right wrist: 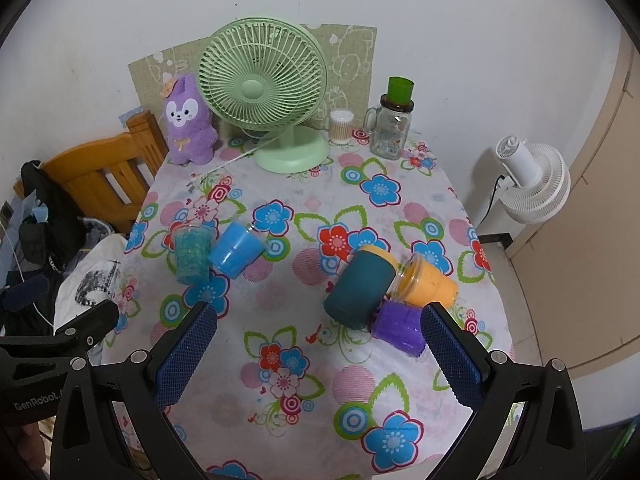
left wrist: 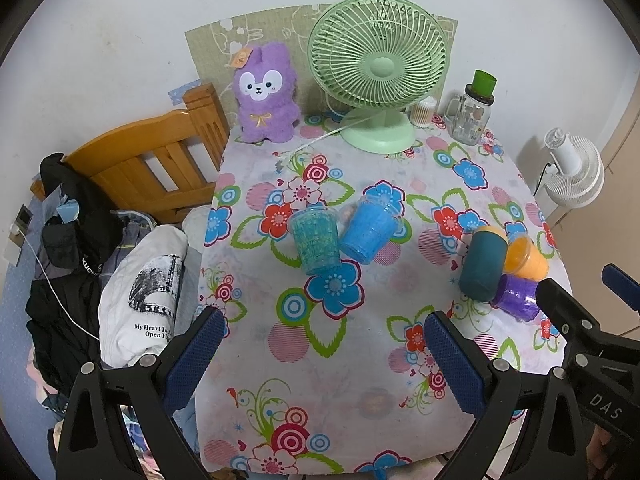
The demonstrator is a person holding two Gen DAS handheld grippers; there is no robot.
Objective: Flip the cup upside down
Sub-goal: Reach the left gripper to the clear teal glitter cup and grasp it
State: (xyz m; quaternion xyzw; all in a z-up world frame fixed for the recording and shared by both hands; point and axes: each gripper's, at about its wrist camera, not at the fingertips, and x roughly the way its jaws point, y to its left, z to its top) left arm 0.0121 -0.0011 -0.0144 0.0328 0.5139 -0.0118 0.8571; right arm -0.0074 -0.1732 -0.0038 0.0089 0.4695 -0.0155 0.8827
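Several cups lie on their sides on the floral tablecloth (left wrist: 320, 344). A teal glitter cup (left wrist: 315, 240) and a light blue cup (left wrist: 370, 232) lie together mid-table; they also show in the right wrist view as the teal cup (right wrist: 191, 254) and the blue cup (right wrist: 236, 254). A dark teal cup (right wrist: 360, 288), an orange cup (right wrist: 428, 284) and a purple cup (right wrist: 400, 326) lie clustered at the right. My left gripper (left wrist: 320, 354) is open and empty, above the table's near part. My right gripper (right wrist: 318, 354) is open and empty, its right finger next to the purple cup.
A green desk fan (left wrist: 378, 68), a purple plush toy (left wrist: 266, 94), a cotton-swab jar (left wrist: 424, 112) and a glass mug with a green cup on top (left wrist: 474, 114) stand at the back. A wooden chair (left wrist: 160, 160) and clothes (left wrist: 80, 264) are left; a white fan (left wrist: 576, 172) right.
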